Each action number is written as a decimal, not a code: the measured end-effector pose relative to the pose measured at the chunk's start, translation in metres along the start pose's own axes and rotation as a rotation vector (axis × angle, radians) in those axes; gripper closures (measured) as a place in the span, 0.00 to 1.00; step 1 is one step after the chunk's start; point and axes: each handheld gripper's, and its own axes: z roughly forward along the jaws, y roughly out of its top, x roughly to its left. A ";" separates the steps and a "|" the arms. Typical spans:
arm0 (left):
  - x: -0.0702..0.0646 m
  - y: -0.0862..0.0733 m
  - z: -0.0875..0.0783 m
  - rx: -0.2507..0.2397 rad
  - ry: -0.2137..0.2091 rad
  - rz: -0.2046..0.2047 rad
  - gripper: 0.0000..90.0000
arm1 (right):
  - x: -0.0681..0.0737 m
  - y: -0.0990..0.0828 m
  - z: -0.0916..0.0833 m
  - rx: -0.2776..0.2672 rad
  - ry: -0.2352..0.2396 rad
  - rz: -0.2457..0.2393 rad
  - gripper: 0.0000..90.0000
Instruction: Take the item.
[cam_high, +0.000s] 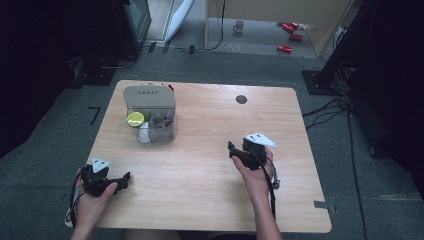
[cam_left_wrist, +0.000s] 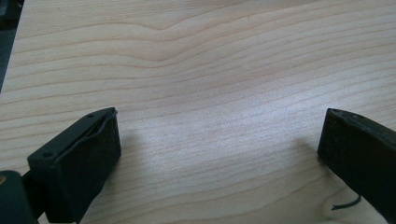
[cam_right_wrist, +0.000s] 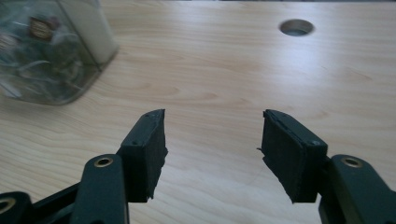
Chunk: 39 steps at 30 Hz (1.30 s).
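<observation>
A clear plastic box (cam_high: 156, 124) with its beige lid (cam_high: 149, 95) raised stands at the table's back left, holding dark odds and ends. A lime-green round thing (cam_high: 135, 119) sits at its left side. My left gripper (cam_high: 125, 178) rests near the front left corner, pointing right; its jaws stand wide apart over bare wood (cam_left_wrist: 219, 135). My right gripper (cam_high: 233, 150) is held right of the middle, pointing left and away towards the box. Its jaws (cam_right_wrist: 212, 130) are open with nothing between them, and the clear box (cam_right_wrist: 46, 51) shows ahead to its left.
A round cable hole (cam_high: 241, 99) (cam_right_wrist: 296, 27) sits in the wooden table (cam_high: 210, 200) near the back edge. On the floor beyond stand a mug (cam_high: 239, 26) and several red cans (cam_high: 290, 37). Cables (cam_high: 330, 110) lie on the floor at the right.
</observation>
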 end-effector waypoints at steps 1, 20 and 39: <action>0.000 0.000 0.000 0.000 0.000 0.001 0.00 | 0.005 0.004 0.003 -0.002 0.013 -0.005 0.47; 0.000 0.000 0.000 0.000 0.000 0.000 0.00 | 0.065 0.062 0.055 -0.050 0.116 -0.025 0.81; 0.000 0.000 0.000 -0.001 -0.001 -0.002 0.00 | 0.107 0.115 0.103 -0.073 0.141 0.004 0.99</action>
